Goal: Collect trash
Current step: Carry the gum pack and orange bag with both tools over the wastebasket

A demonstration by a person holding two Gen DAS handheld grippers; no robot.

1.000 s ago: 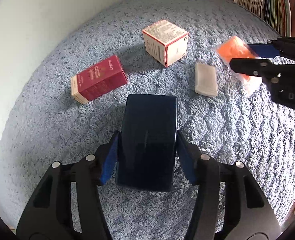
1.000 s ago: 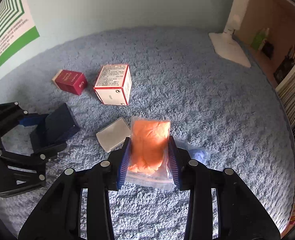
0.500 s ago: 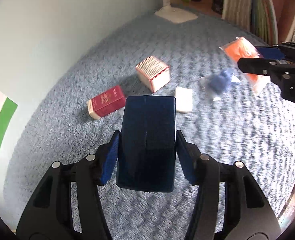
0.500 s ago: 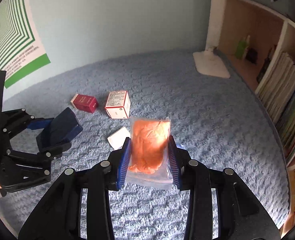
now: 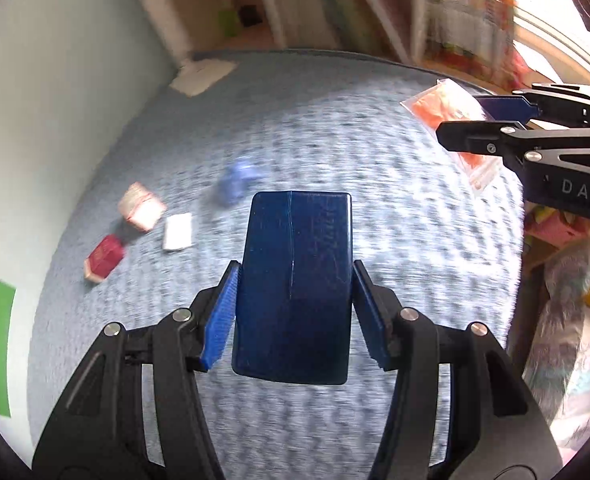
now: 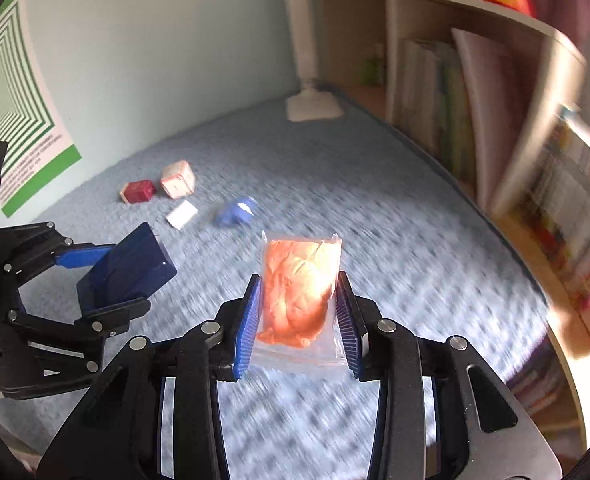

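Observation:
My left gripper is shut on a dark blue box, held well above the blue carpet. My right gripper is shut on a clear bag of orange stuff, also lifted. Each gripper shows in the other's view: the right gripper with its orange bag at the upper right, the left gripper with the blue box at the left. On the carpet lie a dark red box, a white-and-red box, a flat white packet and a crumpled blue bag.
A bookshelf with books lines the right side. A white lamp base stands in the far corner by the pale wall. A green-striped poster hangs low on the wall. Bags and soft colourful things pile at the carpet's right edge.
Both grippers have risen and swung away from the litter with their loads still held. The boxes on the carpet look smaller and farther left; the bookshelf has come into view.

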